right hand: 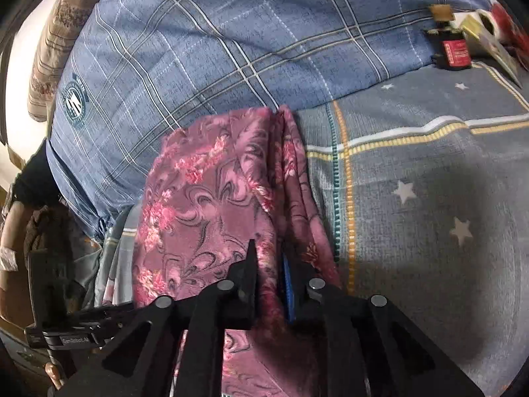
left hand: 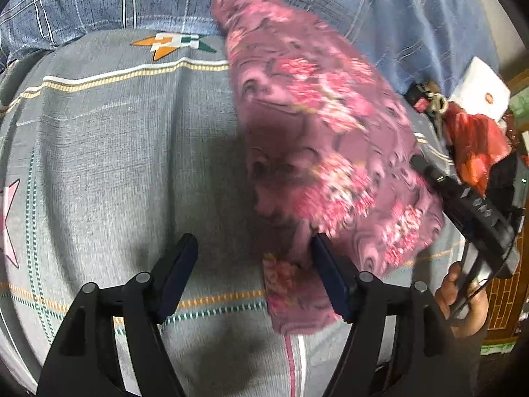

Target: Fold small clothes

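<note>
A pink floral cloth [right hand: 205,198] lies partly folded on the grey bedsheet [right hand: 429,172], its far end against a blue plaid quilt. My right gripper [right hand: 267,254] is shut on a fold of this cloth near its right edge, and the fabric passes between the narrow jaws. In the left wrist view the cloth [left hand: 317,125] is lifted and blurred at the right. A low corner of it [left hand: 291,291] rests between the wide jaws of my left gripper [left hand: 254,241], which is open, with the corner beside the right finger [left hand: 330,274]. A hand [left hand: 463,301] holds the right gripper's black body [left hand: 476,208].
The blue plaid quilt [right hand: 231,39] is bunched along the far side of the bed. A dark bottle with a red label [right hand: 454,49], a white box [left hand: 482,89] and a red cloth [left hand: 476,145] sit at the far right. Boxes and dark items crowd the left bedside [right hand: 20,264].
</note>
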Available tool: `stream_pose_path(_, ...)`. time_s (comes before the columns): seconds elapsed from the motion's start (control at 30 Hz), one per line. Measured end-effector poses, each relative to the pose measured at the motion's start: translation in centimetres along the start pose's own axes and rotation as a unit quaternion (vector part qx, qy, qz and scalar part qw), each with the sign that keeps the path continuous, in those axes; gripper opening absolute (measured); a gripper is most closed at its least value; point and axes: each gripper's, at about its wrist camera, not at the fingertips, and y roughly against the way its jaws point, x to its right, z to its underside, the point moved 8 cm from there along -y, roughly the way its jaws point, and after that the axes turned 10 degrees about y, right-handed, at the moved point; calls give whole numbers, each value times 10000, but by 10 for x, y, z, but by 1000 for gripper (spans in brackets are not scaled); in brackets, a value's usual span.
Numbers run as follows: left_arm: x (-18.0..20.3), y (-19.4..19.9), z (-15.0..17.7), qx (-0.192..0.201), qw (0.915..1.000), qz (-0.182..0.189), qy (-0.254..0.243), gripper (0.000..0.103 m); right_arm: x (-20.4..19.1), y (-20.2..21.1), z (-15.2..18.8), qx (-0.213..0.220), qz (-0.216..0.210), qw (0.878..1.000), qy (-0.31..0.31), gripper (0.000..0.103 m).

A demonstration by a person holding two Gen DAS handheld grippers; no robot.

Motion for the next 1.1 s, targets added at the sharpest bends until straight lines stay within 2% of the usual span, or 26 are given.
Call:
stream_pose_path(0.07, 0, 5, 5, 41, 10000, 34, -64, 71, -4, 24, -2, 358, -138, 9992, -68, 27)
stream_pose_path(0.13, 2, 2, 11, -23, 9999, 44, -107, 71, -3, 25, 10, 309, -77, 9995, -91, 65)
stream_pose_path(0.17, 3, -1, 12, -53, 9999, 11, -125, 71, -2, 18, 16, 133, -14, 9998, -117, 66)
stream_pose_path(0.2, 3, -5, 14, -89, 9999, -31, -132, 71, 0, 11, 24, -198, -19, 9997, -133, 54)
stream_pose_path(0.23, 4, -8, 15, -113, 9999, -57, -102, 71, -1, 8, 33, -427, -122, 9989, -137, 4)
stream_pose_path(0.27, 7, -7, 16, -87, 9999, -37, -84, 71, -4, 9, 33, -394, -233, 9988, -185, 8)
stream_pose_path(0.3, 9, -5, 17, -87, 9999, 21, -91, 71, -5, 22, 24, -10, -325, 9991, -256, 7)
stream_pose_path(0.37, 9, -7, 20, -124, 9999, 25, -77, 73, 1, 33, 19, 296, -163, 9990, -283, 6)
stream_pose_path(0.43, 11, -9, 20, -85, 9998, -39, -155, 73, 17, 13, 36, -247, 163, 9989, -373, 7)
stream_pose_path(0.47, 14, -8, 20, -70, 9996, -86, -243, 73, 21, 3, 44, -487, 190, 9979, -391, 7)
stream_pose_path(0.5, 15, -4, 21, -75, 9994, -105, -315, 73, 19, 3, 42, -446, 193, 9982, -341, 6)
stream_pose_path(0.53, 15, 1, 19, -22, 9994, -21, -334, 73, 14, 10, 34, -374, 268, 9985, -280, 14)
stream_pose_path(0.57, 14, 11, 13, 123, 9993, 131, -316, 73, 9, 19, 21, -181, 351, 9988, -282, 16)
stream_pose_path(0.6, 15, 21, 4, 300, 9989, 252, -247, 73, 3, 25, 7, 76, 259, 9994, -236, 18)
stream_pose_path(0.63, 13, 29, -4, 412, 9985, 307, -183, 73, -3, 30, -2, 252, 142, 9994, -182, 30)
stream_pose_path(0.67, 15, 35, -16, 524, 9980, 349, -115, 73, -10, 34, -16, 432, -13, 9990, -121, 37)
stream_pose_path(0.7, 16, 38, -28, 603, 9977, 310, -62, 73, -17, 32, -30, 522, -140, 9985, -94, 64)
stream_pose_path(0.73, 17, 39, -44, 717, 9972, 187, 16, 73, -24, 23, -46, 557, -216, 9982, -65, 77)
stream_pose_path(0.8, 8, 41, -62, 832, 9964, 47, 134, 73, -27, 1, -63, 524, -217, 9984, -16, 77)
stream_pose_path(0.83, 7, 36, -72, 853, 9961, -60, 223, 73, -27, -18, -71, 411, -222, 9989, -23, 74)
stream_pose_path(0.93, 3, 16, -87, 786, 9955, -244, 460, 73, -14, -67, -75, 35, 120, 9998, -149, 71)
stream_pose_path(0.97, 2, 10, -89, 743, 9955, -308, 507, 73, -11, -79, -72, -128, 217, 9995, -202, 65)
stream_pose_path(1.0, 2, 5, -91, 701, 9957, -328, 518, 73, -10, -95, -66, -363, 194, 9989, -213, 29)
stream_pose_path(1.03, 2, 2, -92, 691, 9957, -334, 511, 73, -13, -96, -68, -328, 188, 9992, -111, 15)
stream_pose_path(1.07, 2, 1, -94, 726, 9955, -372, 491, 73, -18, -91, -73, -129, 132, 9998, 52, 14)
stream_pose_path(1.1, 3, 0, -95, 774, 9952, -388, 463, 73, -23, -77, -80, 268, 34, 9995, 179, 11)
